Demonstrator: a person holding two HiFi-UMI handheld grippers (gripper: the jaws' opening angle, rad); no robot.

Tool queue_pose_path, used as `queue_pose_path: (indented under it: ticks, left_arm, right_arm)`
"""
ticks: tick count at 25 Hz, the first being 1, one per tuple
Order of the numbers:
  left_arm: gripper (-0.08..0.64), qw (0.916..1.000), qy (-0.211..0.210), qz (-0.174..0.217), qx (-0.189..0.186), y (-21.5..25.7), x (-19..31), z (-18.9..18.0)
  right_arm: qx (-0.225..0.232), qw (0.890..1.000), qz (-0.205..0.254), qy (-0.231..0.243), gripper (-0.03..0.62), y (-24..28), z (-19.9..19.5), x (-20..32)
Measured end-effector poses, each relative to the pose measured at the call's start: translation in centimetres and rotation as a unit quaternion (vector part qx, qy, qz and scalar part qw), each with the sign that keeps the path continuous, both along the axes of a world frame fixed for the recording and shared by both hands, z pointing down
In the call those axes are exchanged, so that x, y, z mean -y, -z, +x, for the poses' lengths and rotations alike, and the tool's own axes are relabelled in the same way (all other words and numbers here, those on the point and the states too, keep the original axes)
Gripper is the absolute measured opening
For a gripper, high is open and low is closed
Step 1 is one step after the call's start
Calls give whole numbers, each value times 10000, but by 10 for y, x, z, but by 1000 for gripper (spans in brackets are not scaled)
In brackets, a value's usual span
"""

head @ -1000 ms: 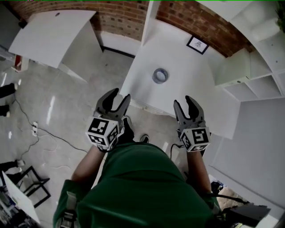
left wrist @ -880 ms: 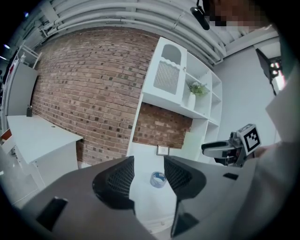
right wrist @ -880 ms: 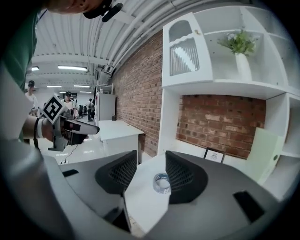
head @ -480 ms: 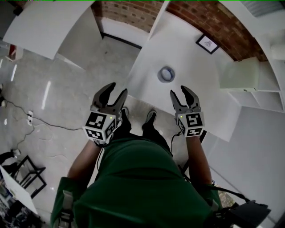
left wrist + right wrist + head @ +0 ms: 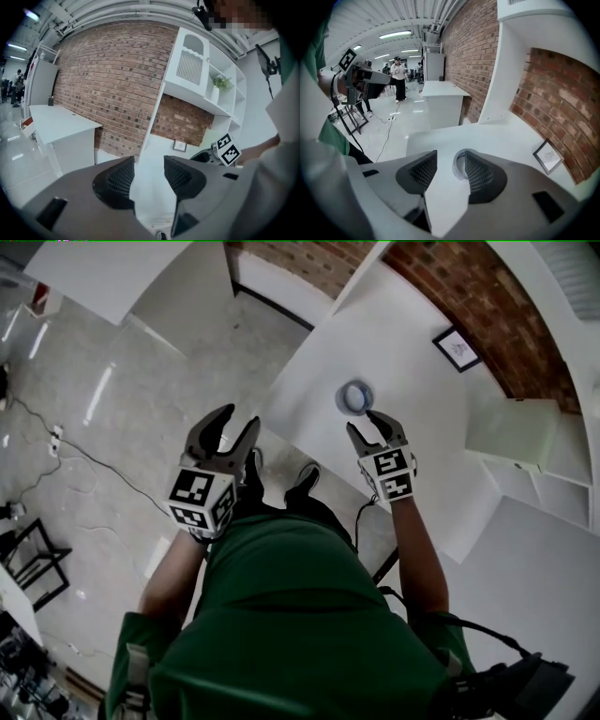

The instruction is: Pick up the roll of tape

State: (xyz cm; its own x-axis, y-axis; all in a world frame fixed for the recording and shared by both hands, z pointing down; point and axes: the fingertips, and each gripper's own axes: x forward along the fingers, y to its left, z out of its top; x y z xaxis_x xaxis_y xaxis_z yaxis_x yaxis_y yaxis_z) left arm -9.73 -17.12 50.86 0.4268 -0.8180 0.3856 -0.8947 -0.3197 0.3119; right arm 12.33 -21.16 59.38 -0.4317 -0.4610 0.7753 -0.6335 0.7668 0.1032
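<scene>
A: Where does the tape lie?

B: The tape [image 5: 355, 397] lies flat on the white table [image 5: 417, 367], near the front edge and just beyond the tips of the right gripper [image 5: 367, 424]. A small frame [image 5: 457, 349] lies farther ahead of those jaws on the same top, well apart from the tape.

A: And how do the right jaws stand?

B: Apart. They have just been closing a little, yet a wide gap shows between them. In the right gripper view the tape sits at the tip of the right-hand jaw. That jaw hides most of the ring, and only the ring's left side shows in the gap. The left-hand jaw is clear of it, with bare table between. Neither pad presses on the tape, so nothing is gripped.

A: Which way does that gripper point?

B: Downward at the table, tilted, with the tape just past its tips in the head view.

A: And the left gripper?

B: The left gripper [image 5: 239, 423] hangs off the table's near corner, over the floor [image 5: 122, 427], well apart from the tape. Its jaws stand open too, with nothing between them. Its own view shows only the white table top in the gap, and beyond it a brick wall [image 5: 117, 79].
</scene>
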Motion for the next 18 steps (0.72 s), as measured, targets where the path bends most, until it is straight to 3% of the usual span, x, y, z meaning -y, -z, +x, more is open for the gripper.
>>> queue_pose_path:
  ticks: [13,18]
  left_arm:
    - [195,9947,791,-600,-259,-47,-12,-29]
    - [195,9922,907,-782,-352,-62,-14,-30]
  right_arm:
    - [-649,9940,-646,605,199,-73,-7,24]
    - [-1006,9879,-864,808,198,-102,-8,29]
